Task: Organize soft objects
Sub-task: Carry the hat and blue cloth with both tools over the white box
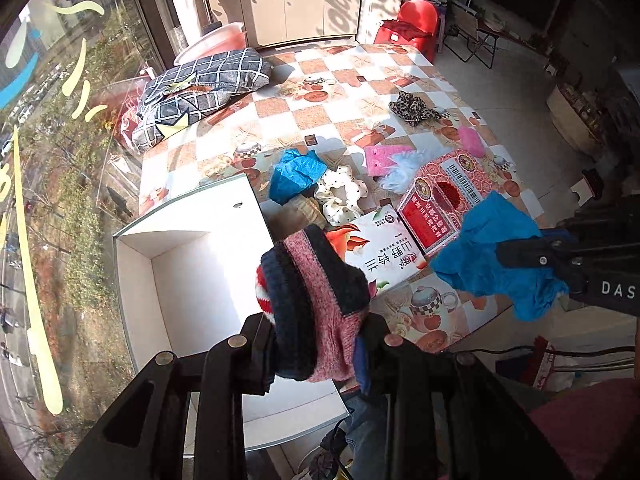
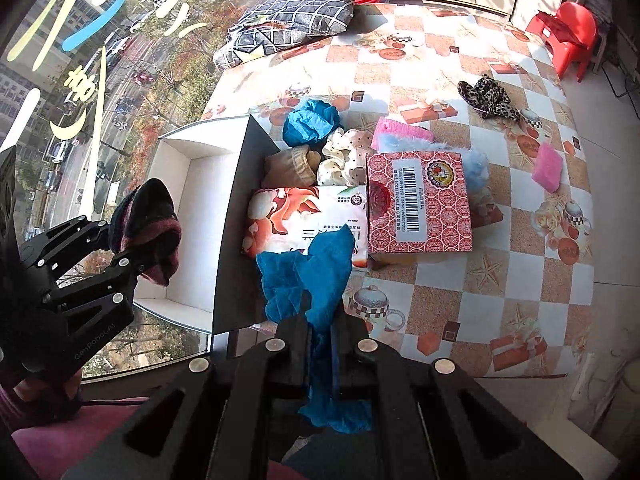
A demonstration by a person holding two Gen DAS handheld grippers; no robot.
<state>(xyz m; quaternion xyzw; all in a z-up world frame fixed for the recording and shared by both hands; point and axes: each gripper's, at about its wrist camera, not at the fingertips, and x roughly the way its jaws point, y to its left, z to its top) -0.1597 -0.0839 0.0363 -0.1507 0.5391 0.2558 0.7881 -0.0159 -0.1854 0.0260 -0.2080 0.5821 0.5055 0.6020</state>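
Table (image 1: 328, 80) with checkered cloth carries white box (image 1: 192, 264), open-topped, at its window edge. Left gripper (image 1: 320, 340) is clamped on knit sock (image 1: 316, 296), hanging at box's near corner. Right gripper (image 2: 320, 332) is pinched tight on blue cloth (image 2: 308, 280), over floral packet (image 2: 304, 216). Best move: carry each fully over box opening, lower, then release, so nothing drapes on rim.

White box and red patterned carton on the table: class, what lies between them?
In the right wrist view, a flowered packet lies between the white box and the red carton, with a beige cloth just behind it.
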